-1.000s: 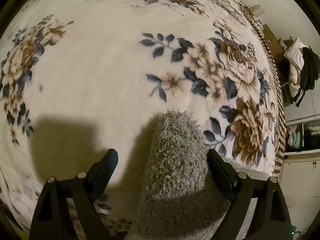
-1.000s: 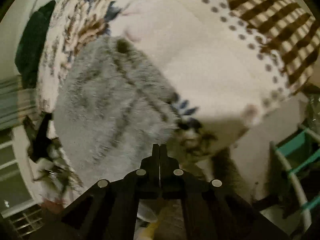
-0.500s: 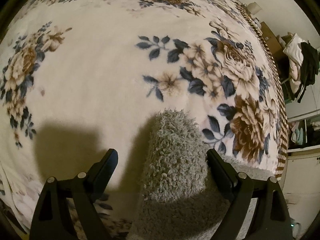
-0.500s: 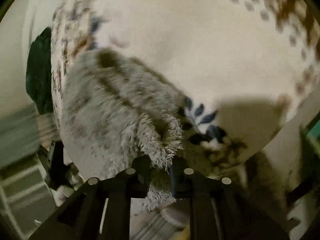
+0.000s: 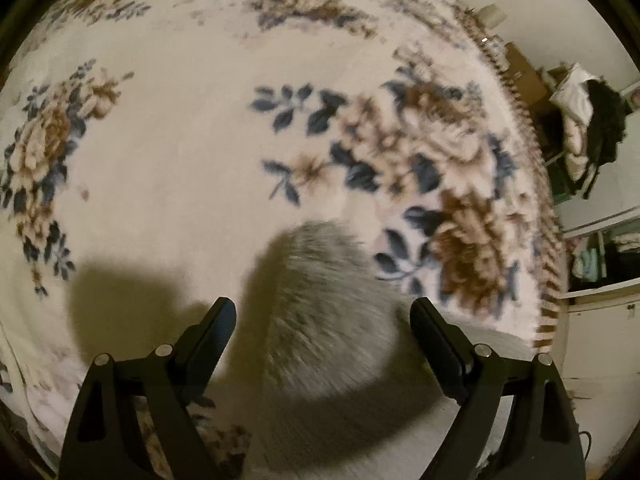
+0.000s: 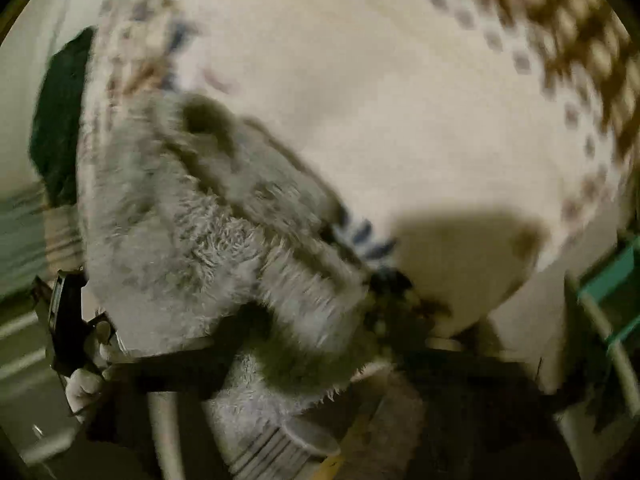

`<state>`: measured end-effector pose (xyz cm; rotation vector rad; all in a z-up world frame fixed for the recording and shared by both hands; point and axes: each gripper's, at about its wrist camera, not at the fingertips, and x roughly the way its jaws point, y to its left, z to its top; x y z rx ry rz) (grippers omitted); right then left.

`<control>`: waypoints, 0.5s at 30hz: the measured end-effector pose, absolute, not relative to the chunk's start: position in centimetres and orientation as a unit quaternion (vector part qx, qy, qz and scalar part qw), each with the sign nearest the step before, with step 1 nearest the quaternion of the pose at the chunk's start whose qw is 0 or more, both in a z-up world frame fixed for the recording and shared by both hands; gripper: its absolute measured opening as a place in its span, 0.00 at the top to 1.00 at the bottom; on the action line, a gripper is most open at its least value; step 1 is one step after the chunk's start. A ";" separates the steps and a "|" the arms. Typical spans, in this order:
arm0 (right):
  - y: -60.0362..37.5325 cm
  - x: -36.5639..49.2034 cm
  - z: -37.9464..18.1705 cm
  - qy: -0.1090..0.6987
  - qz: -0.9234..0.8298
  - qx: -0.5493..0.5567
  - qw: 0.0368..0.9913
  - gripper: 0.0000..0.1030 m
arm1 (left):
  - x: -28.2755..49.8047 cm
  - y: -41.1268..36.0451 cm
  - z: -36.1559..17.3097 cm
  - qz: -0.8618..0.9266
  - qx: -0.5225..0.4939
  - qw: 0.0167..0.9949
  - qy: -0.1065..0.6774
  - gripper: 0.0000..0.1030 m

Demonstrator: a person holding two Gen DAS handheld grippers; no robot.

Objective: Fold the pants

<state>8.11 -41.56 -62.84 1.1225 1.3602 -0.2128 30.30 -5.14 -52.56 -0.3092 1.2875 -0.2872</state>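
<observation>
The fluffy grey pants [image 5: 320, 304] lie on a floral bedspread [image 5: 180, 168]. One rounded end of them reaches up between the fingers of my left gripper [image 5: 322, 314], which stands open above the cloth without pressing on it. In the right wrist view the pants [image 6: 180, 220] lie bunched near the bed's corner, with a thick fold hanging over the edge. My right gripper [image 6: 320, 340] is blurred; its jaws are opening wide, and that fold sits loose between them.
The bedspread's brown checked border [image 6: 560, 40] runs along the bed edge. Clothes are piled on furniture [image 5: 584, 128] beyond the bed at the right. A teal and white rack [image 6: 612, 320] stands beside the bed corner, and a dark garment [image 6: 56, 120] lies at far left.
My right gripper went from shut to wide apart, letting go of the grey fold it pinched. My left gripper stayed open and lifted slightly above the pants.
</observation>
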 end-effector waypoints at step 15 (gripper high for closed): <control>-40.2 16.7 -67.4 0.598 0.105 0.476 0.636 0.00 | 24.0 -1.6 -55.9 -0.203 -0.255 0.718 0.614 0.01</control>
